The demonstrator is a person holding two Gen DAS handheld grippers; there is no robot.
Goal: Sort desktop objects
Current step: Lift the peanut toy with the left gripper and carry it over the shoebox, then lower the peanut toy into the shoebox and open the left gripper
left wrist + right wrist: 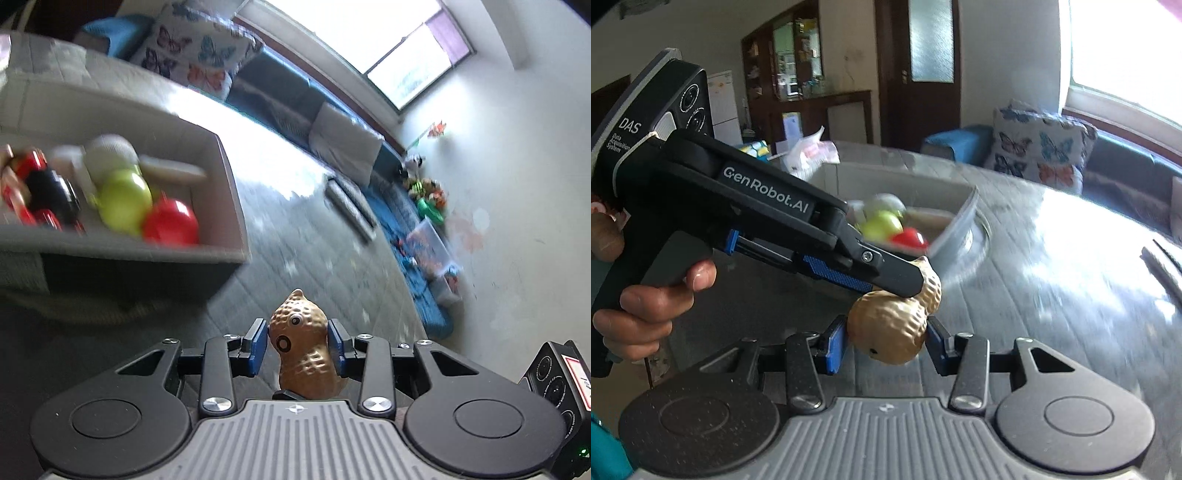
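At ten o'clock from the left gripper (298, 341), the grey bin (229, 184) already holds several toys; the peanut toy (304, 347) remains outside, pinched by both it and the right gripper (884, 341).

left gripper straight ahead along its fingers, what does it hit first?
Nothing near: left gripper, shut on the peanut toy, points across bare tabletop, right of the grey bin. Depth unclear.

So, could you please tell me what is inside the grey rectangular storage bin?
The grey rectangular storage bin holds a yellow-green ball, a red ball, a whitish ball and blurred red-and-black items. Whatever lies beneath them is covered.
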